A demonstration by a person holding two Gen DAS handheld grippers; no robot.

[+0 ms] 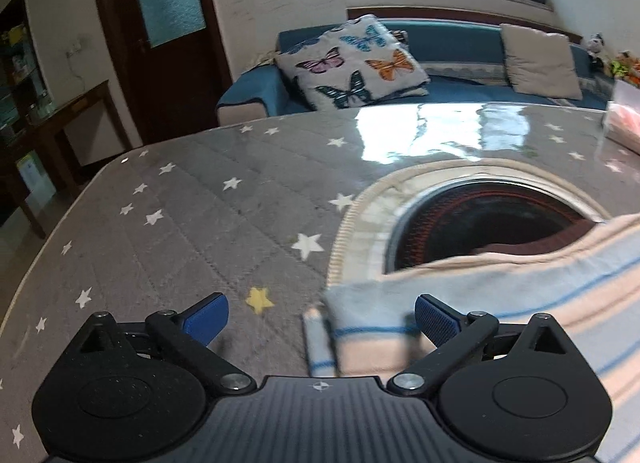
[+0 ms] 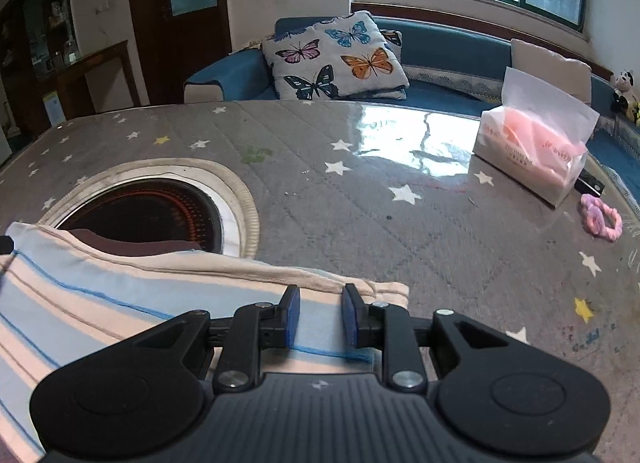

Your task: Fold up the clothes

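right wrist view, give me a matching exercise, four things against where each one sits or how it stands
Things:
1. striped cloth
2. tissue pack
3. pink scrunchie
4. right tool

Places or states:
A. far right, near the table edge
B. fingers a little apart over the cloth's corner
C. lying folded at the near left
D. standing on the table's far right, before the sofa

Pairs: 1-C, 2-D, 3-A, 4-B

A home living room: blue sofa (image 2: 440, 51) with butterfly cushion (image 2: 336, 59), star-patterned table (image 2: 400, 223), wooden door (image 2: 180, 23).
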